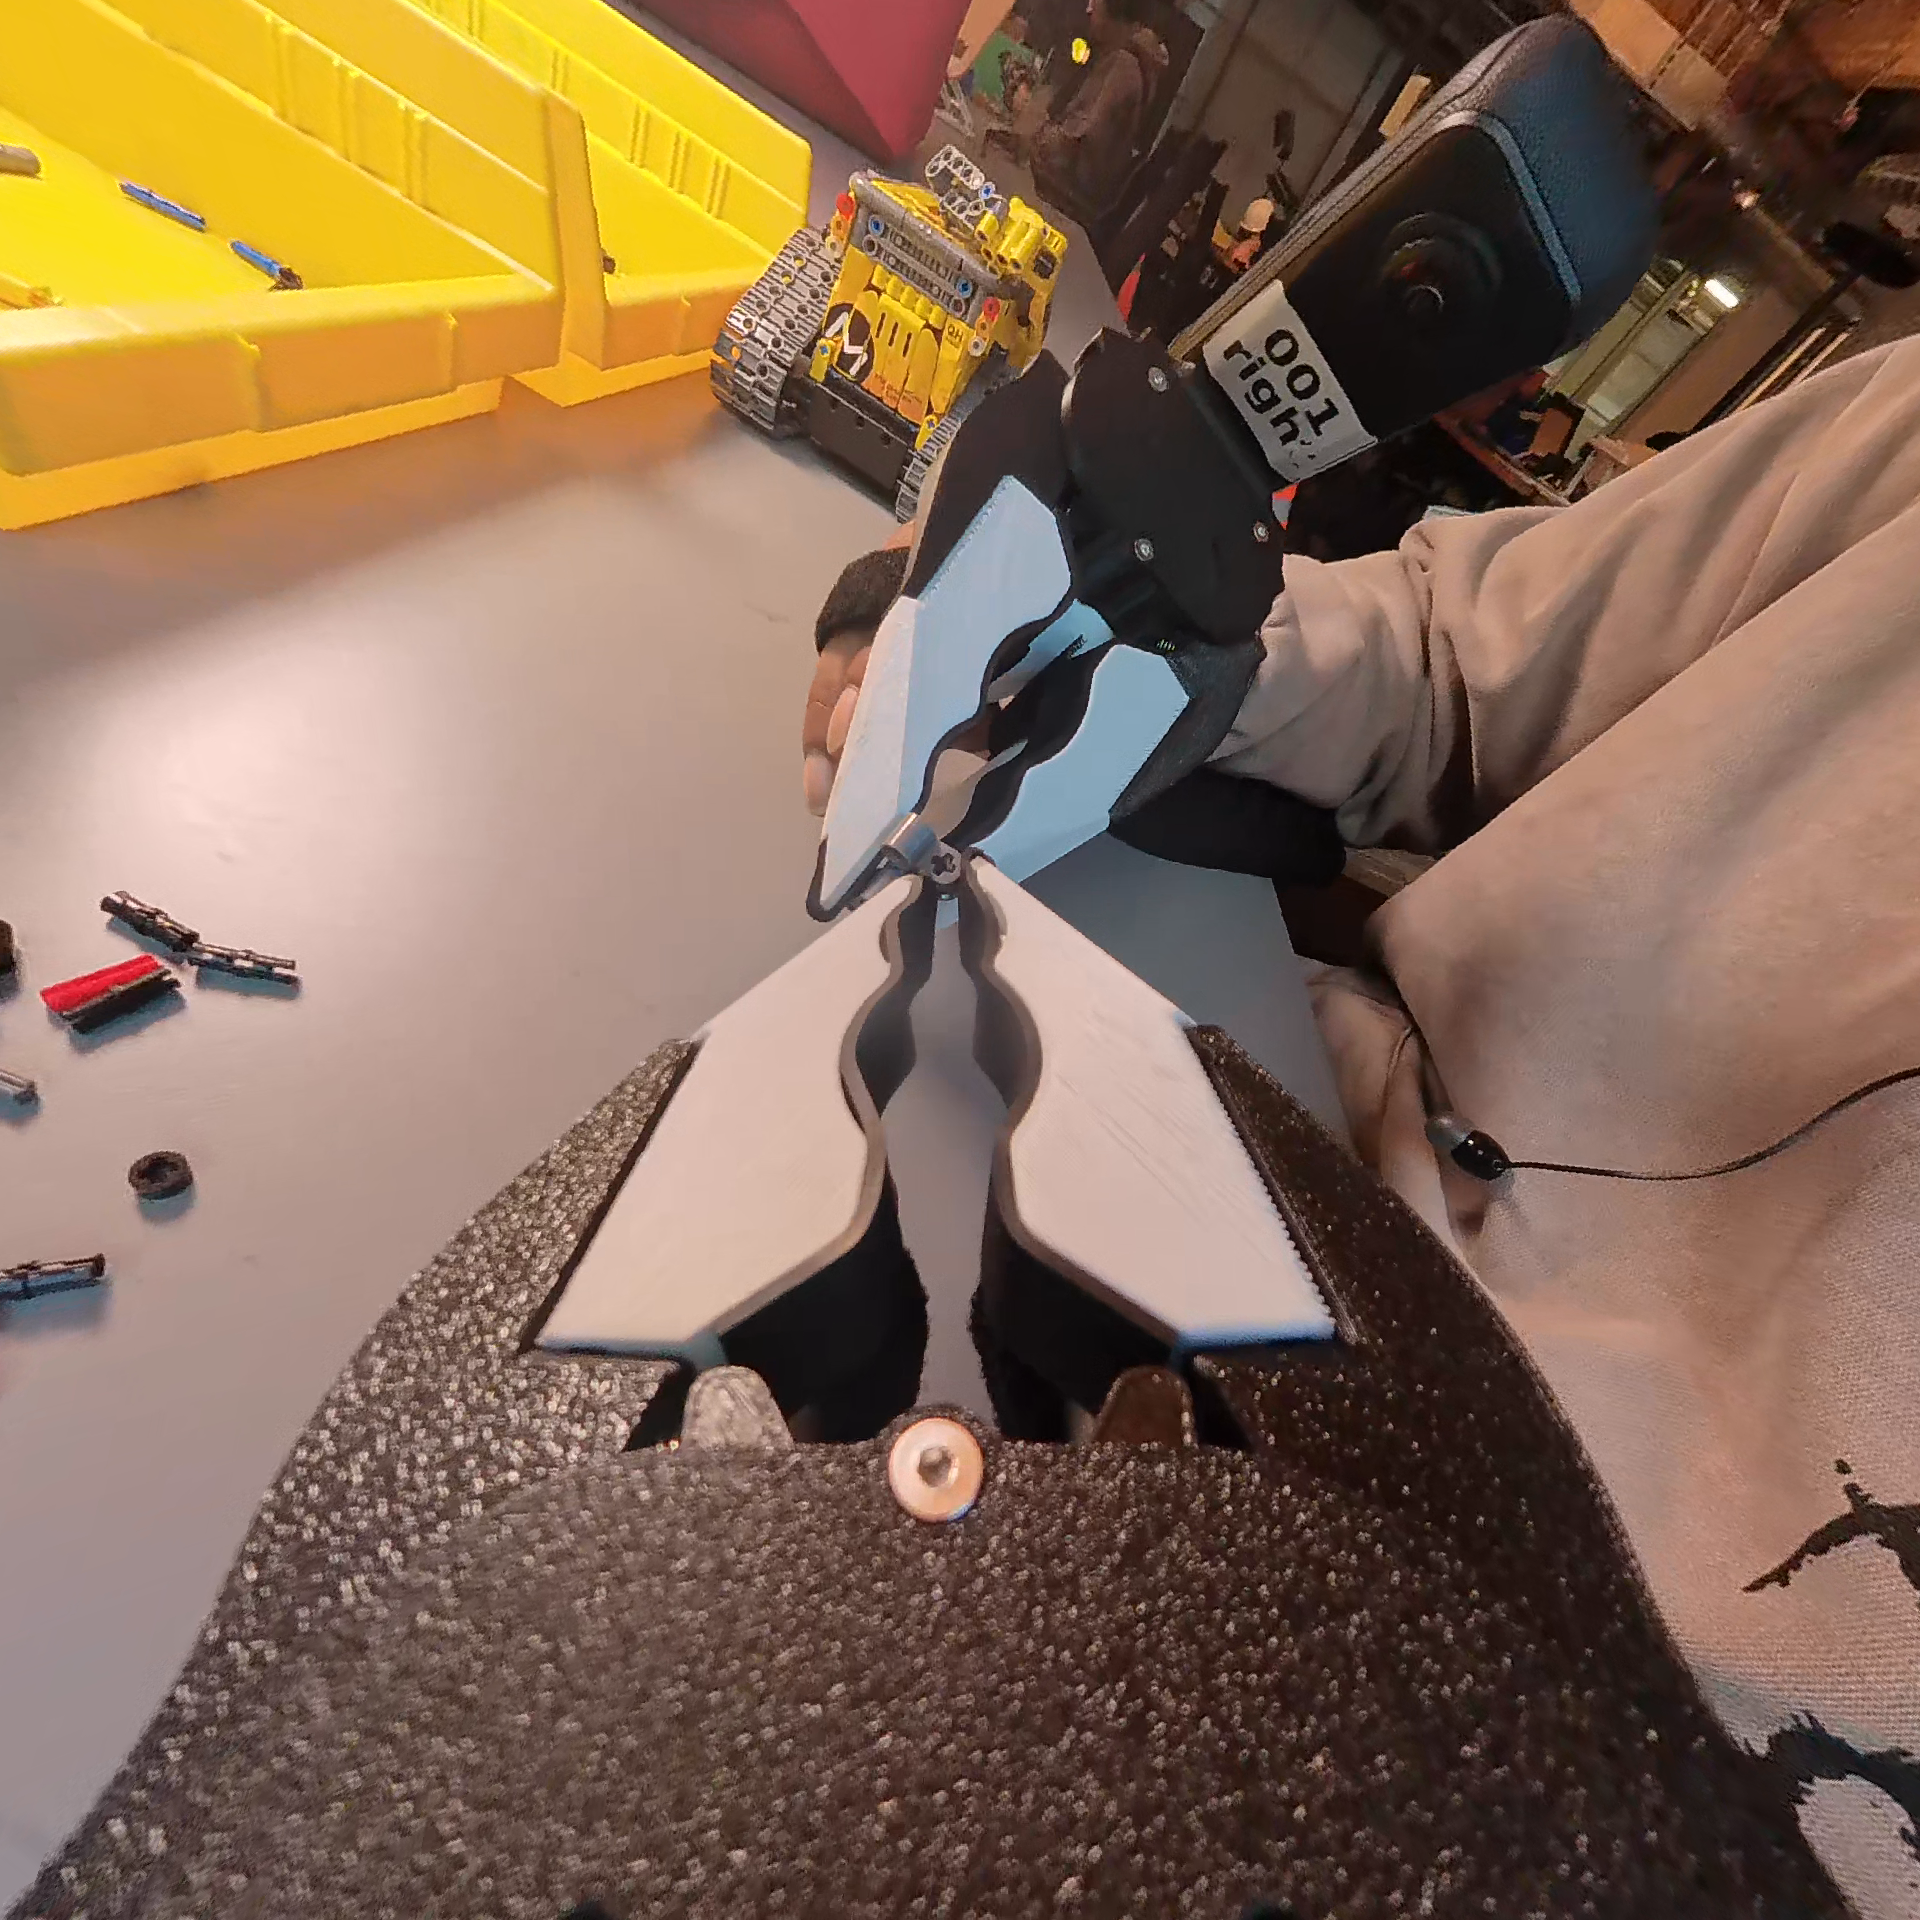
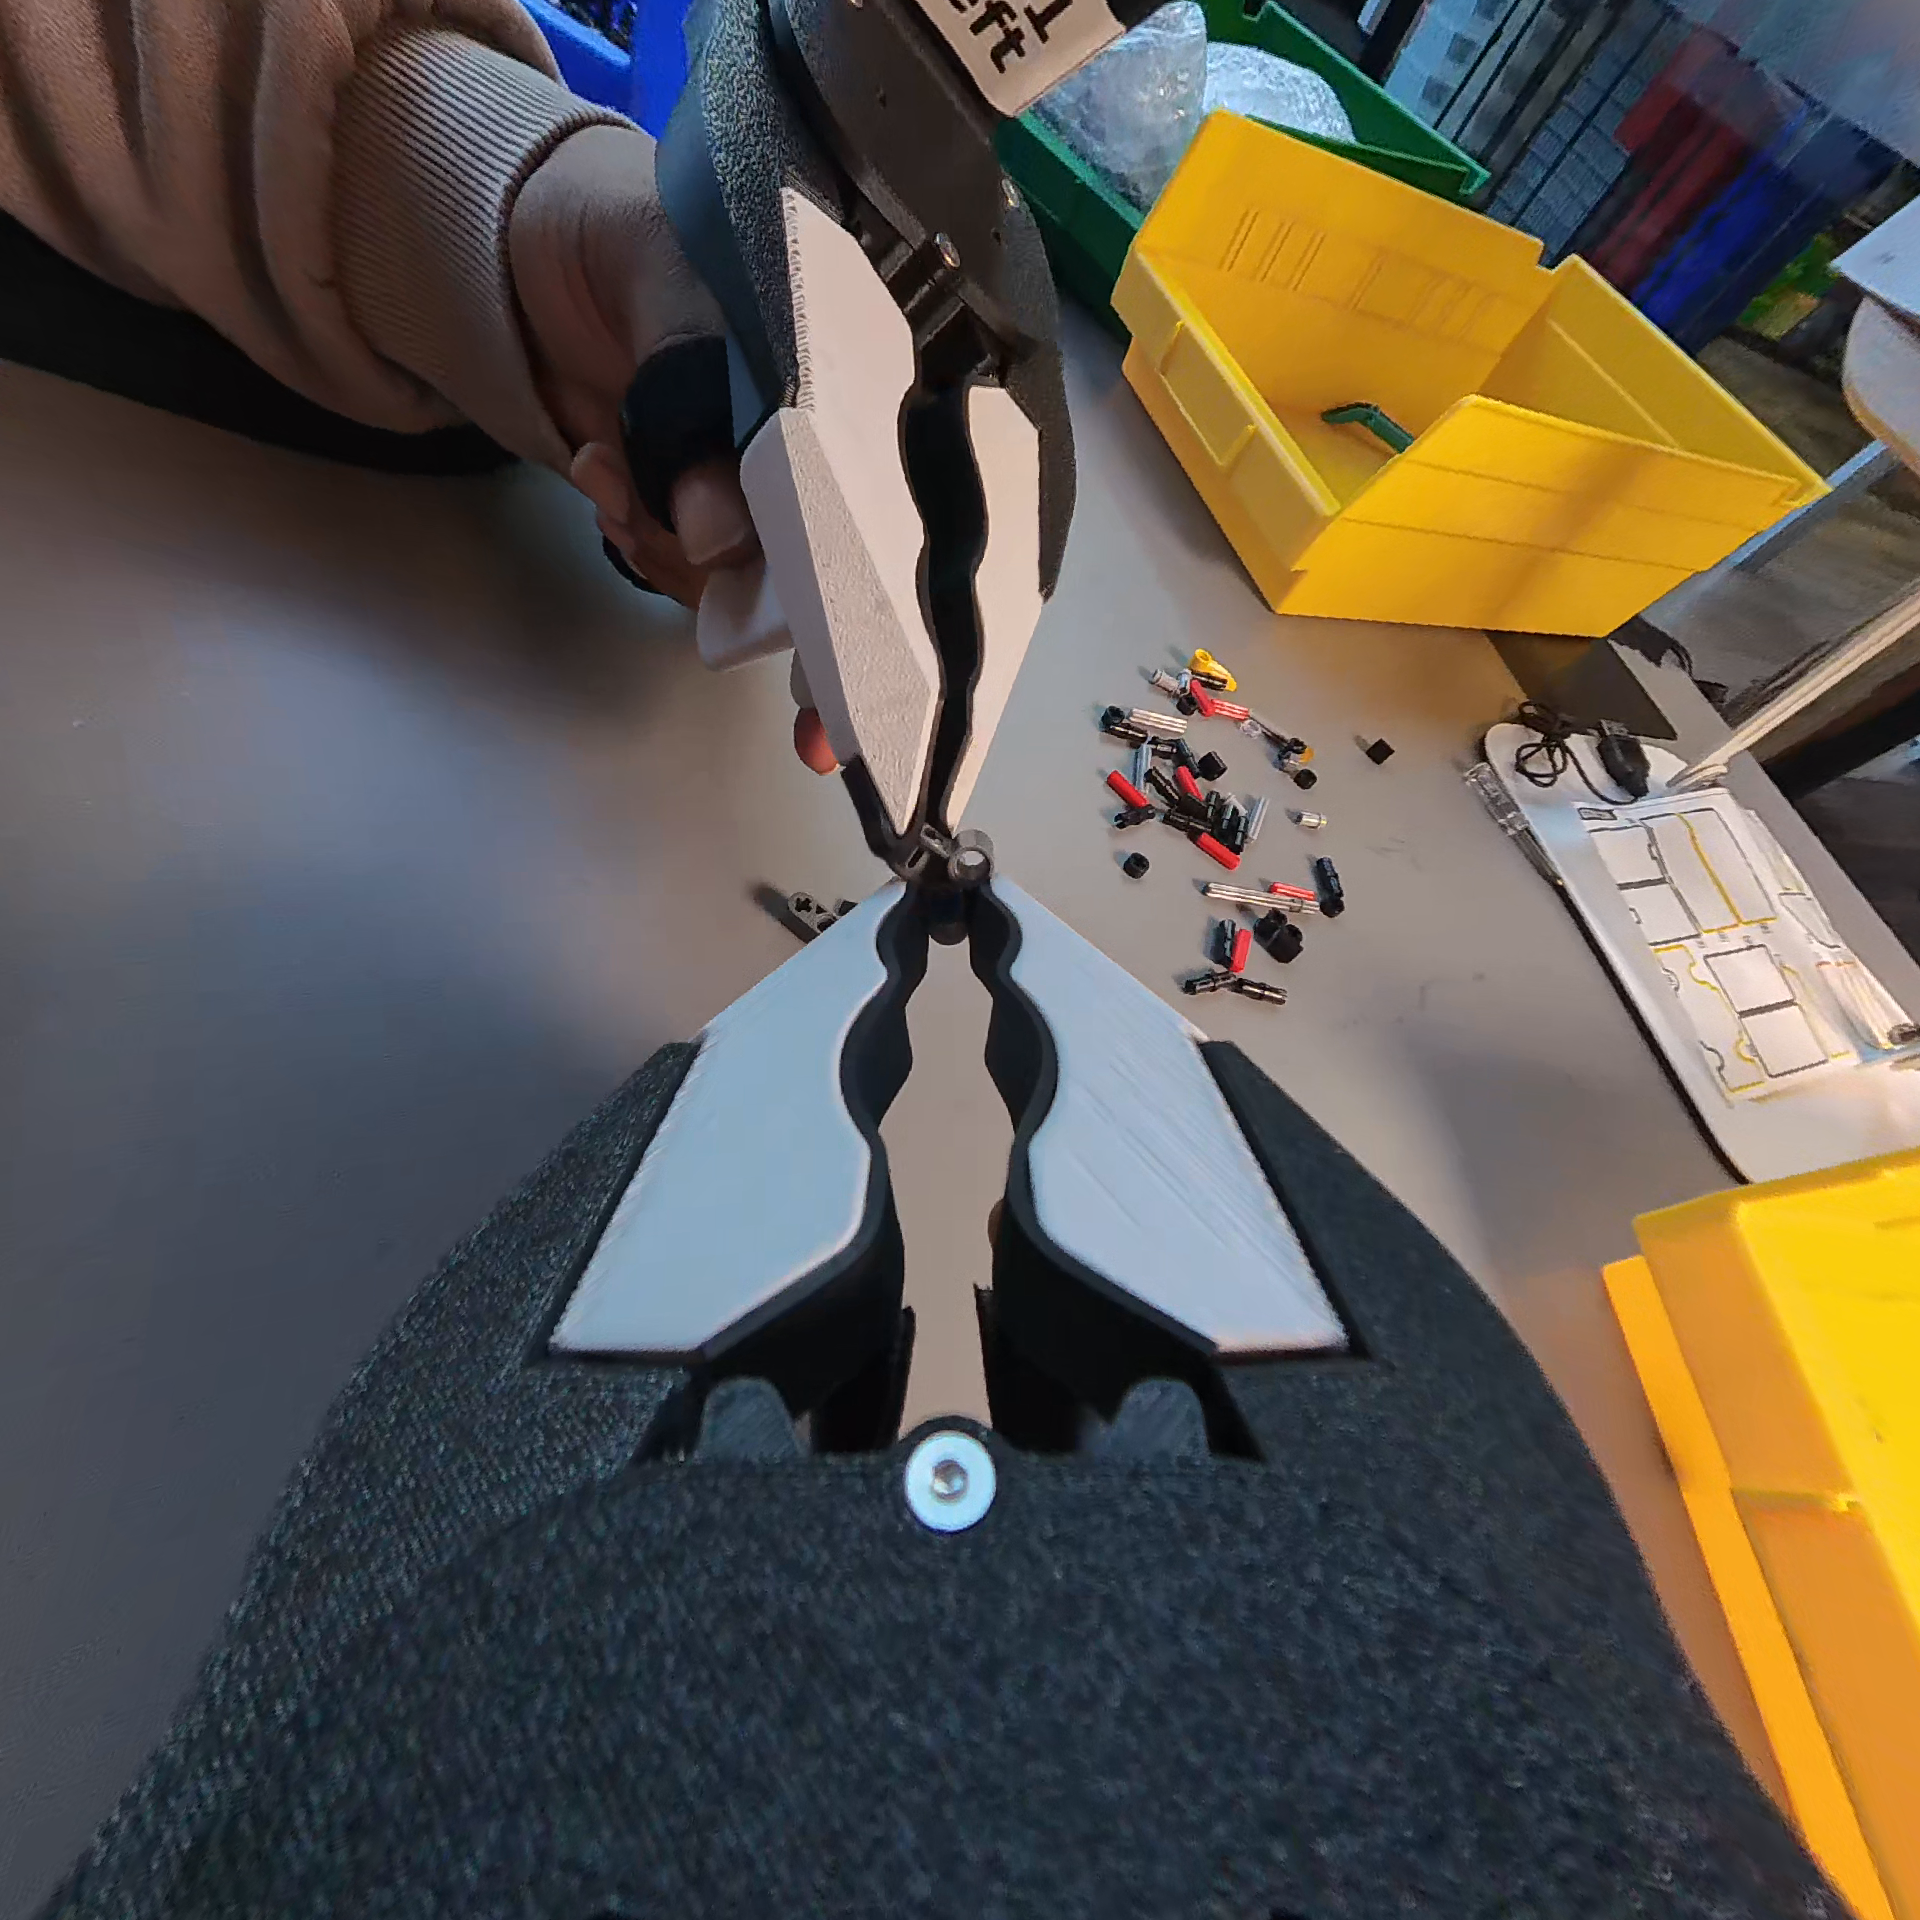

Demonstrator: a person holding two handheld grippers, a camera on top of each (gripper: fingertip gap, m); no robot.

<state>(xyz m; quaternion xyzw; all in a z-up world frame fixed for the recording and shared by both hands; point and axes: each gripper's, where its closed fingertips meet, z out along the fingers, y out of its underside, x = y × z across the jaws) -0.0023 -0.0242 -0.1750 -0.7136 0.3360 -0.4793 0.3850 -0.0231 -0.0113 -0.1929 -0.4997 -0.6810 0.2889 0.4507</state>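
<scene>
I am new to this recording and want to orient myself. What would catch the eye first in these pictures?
First, the left hand-held gripper and the right hand-held gripper meet tip to tip above the grey table, each pinching a small dark part. Next come the yellow bins at the far left and the yellow tracked toy vehicle beside them. Loose red and black pins lie scattered beyond the tips.

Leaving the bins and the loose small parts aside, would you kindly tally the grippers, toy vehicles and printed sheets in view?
Grippers: 2 (left gripper shut on a black part; right gripper shut on a grey part)
Toy vehicle: 1
Printed sheet: 1
Total: 4
</scene>
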